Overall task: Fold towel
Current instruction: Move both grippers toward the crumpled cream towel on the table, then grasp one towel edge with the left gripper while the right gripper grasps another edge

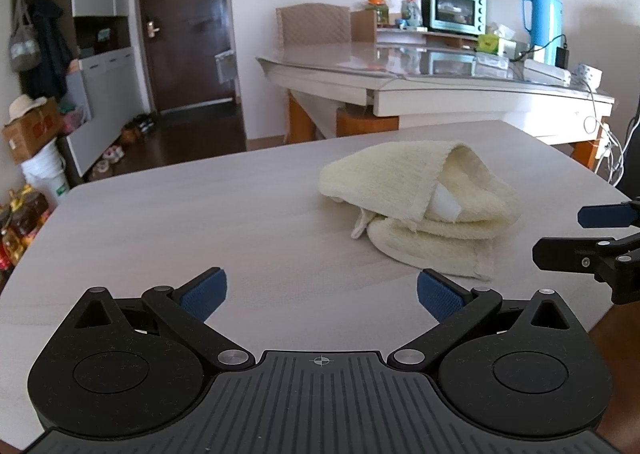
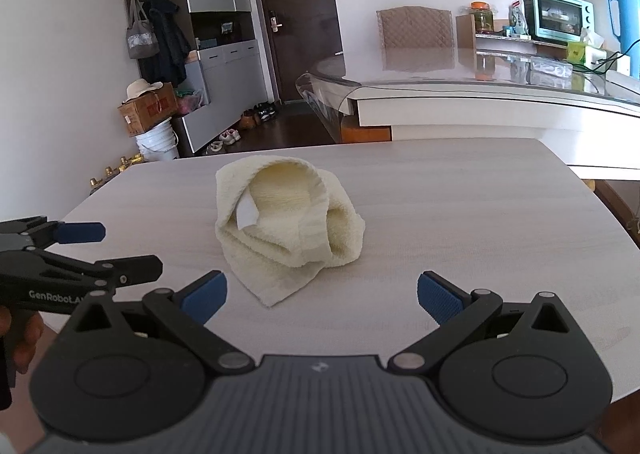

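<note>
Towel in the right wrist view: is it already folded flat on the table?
No, the cream towel sits in a crumpled, bunched heap on the table, with its white label showing.

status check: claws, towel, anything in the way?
Left claw open, right claw open, both empty. Towel crumpled on table, untouched. Nothing in the way.

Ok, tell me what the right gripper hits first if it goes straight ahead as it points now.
Most likely the towel: the crumpled heap lies on the table ahead of the open right gripper, slightly left of centre. Depth is hard to judge.
</note>
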The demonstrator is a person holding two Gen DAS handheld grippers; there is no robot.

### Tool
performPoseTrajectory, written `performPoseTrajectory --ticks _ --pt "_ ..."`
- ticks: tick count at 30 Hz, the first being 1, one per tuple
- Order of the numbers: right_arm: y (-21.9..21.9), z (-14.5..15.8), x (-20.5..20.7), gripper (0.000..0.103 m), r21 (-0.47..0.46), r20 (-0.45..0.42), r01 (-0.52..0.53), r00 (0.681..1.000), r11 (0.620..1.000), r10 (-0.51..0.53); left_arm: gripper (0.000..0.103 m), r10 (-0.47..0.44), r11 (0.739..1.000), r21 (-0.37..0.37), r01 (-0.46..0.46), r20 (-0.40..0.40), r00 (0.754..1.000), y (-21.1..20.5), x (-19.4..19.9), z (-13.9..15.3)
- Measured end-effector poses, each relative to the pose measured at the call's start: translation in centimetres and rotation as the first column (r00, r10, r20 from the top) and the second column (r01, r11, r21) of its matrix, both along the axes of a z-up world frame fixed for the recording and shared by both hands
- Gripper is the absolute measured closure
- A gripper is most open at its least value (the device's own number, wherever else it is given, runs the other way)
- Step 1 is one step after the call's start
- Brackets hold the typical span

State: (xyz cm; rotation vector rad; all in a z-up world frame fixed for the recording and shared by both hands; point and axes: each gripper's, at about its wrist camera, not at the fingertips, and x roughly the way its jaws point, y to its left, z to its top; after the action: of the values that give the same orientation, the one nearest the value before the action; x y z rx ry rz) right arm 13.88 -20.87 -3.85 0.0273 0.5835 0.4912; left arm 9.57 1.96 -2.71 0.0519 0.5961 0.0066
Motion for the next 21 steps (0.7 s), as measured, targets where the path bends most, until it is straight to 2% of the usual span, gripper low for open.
performPoseTrajectory --ticks 21 --pt "0.2 -0.2 2.1 0.000 -0.002 -0.007 -0.007 1.000 1.000 0.007 0.000 -0.020 1.000 0.002 0.020 -0.010 1.000 0.2 1.7 -0.2"
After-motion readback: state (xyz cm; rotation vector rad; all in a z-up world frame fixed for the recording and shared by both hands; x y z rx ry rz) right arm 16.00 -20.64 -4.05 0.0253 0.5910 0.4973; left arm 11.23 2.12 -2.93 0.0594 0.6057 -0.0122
